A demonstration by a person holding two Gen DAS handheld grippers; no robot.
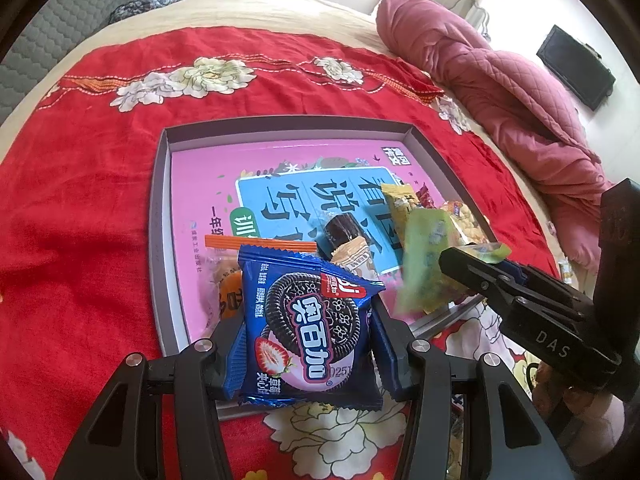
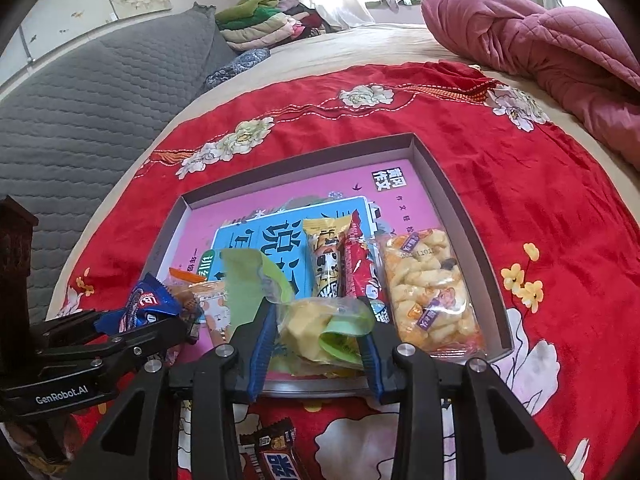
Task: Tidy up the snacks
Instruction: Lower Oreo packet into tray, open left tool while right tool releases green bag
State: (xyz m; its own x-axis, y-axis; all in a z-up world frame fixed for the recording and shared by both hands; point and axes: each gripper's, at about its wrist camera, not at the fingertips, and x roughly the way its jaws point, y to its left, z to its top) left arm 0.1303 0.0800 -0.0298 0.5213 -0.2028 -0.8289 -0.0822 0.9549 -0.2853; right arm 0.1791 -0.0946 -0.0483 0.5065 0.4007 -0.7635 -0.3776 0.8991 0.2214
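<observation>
The green pack (image 1: pixel 430 256) is motion-blurred in the left wrist view, its print unreadable. The cookie pack (image 1: pixel 310 328) covers much of the orange snack (image 1: pixel 226 288) and the tray's (image 1: pixel 160 216) near rim. In the right wrist view the chocolate bar (image 2: pixel 276 454) is cut off by the bottom edge, and the left claw (image 2: pixel 136 326) hides most of the cookie pack.
</observation>
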